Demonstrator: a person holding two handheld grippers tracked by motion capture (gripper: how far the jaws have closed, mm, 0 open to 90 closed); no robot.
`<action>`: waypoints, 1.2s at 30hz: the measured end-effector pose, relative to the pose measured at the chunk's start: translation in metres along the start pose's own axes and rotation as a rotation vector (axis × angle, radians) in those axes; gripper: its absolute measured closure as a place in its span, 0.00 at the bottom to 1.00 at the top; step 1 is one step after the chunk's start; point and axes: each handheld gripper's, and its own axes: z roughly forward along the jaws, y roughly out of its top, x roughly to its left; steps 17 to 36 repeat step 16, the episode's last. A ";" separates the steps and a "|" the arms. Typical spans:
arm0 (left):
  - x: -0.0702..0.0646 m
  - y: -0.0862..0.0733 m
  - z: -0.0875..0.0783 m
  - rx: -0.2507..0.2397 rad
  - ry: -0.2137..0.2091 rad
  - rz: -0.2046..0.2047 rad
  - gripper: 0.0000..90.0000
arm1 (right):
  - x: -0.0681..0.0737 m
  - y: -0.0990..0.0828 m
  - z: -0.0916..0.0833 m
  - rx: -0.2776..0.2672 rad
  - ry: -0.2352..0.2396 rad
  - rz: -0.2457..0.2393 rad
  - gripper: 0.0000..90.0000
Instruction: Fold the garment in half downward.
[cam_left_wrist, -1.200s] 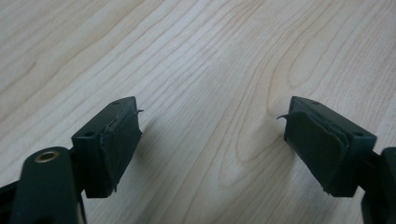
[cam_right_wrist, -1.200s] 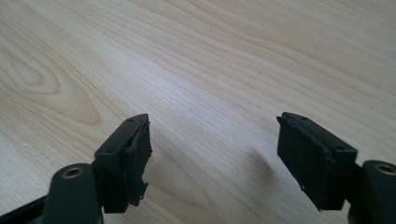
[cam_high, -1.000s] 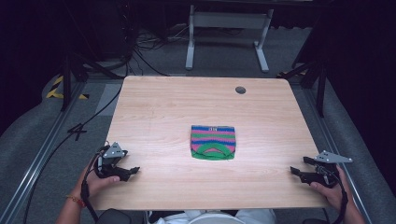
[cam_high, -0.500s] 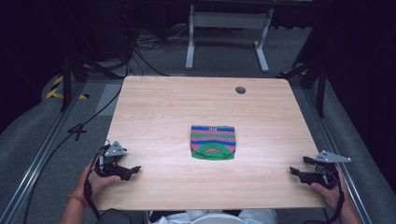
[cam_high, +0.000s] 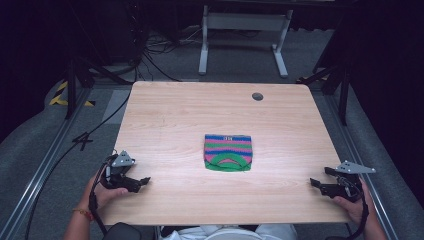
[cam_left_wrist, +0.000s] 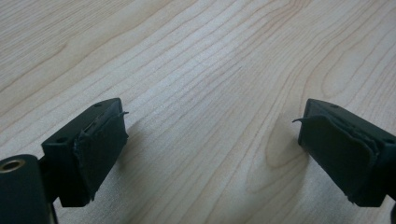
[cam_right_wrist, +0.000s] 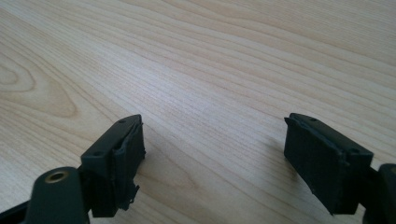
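A folded striped cloth (cam_high: 228, 152) in green, pink and blue lies flat near the middle of the wooden table (cam_high: 190, 120). My left gripper (cam_high: 142, 182) rests low at the table's front left, held in a hand, well left of the cloth. In the left gripper view the left gripper (cam_left_wrist: 210, 140) stands open over bare wood, nothing between its pads. My right gripper (cam_high: 316, 181) sits at the front right corner, right of the cloth. The right gripper view has the right gripper (cam_right_wrist: 212, 154) open too, with only wood grain between the jaws.
A small round grommet hole (cam_high: 257, 96) is set near the table's far right edge. Beyond the table stand a grey metal frame (cam_high: 245, 30) and cables on the dark floor. Rails run along both sides of the table.
Both hands have drifted slightly along the front edge; the grippers stay open and the cloth has not moved.
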 end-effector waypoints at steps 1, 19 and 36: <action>0.000 0.000 0.000 0.002 0.000 -0.003 0.09 | 0.000 0.000 0.000 0.002 -0.001 -0.001 0.22; 0.001 0.001 0.001 -0.001 0.021 -0.024 0.09 | 0.000 0.000 0.000 0.004 -0.006 0.010 0.20; 0.001 0.001 0.001 -0.001 0.021 -0.024 0.09 | 0.000 0.000 0.000 0.004 -0.006 0.010 0.20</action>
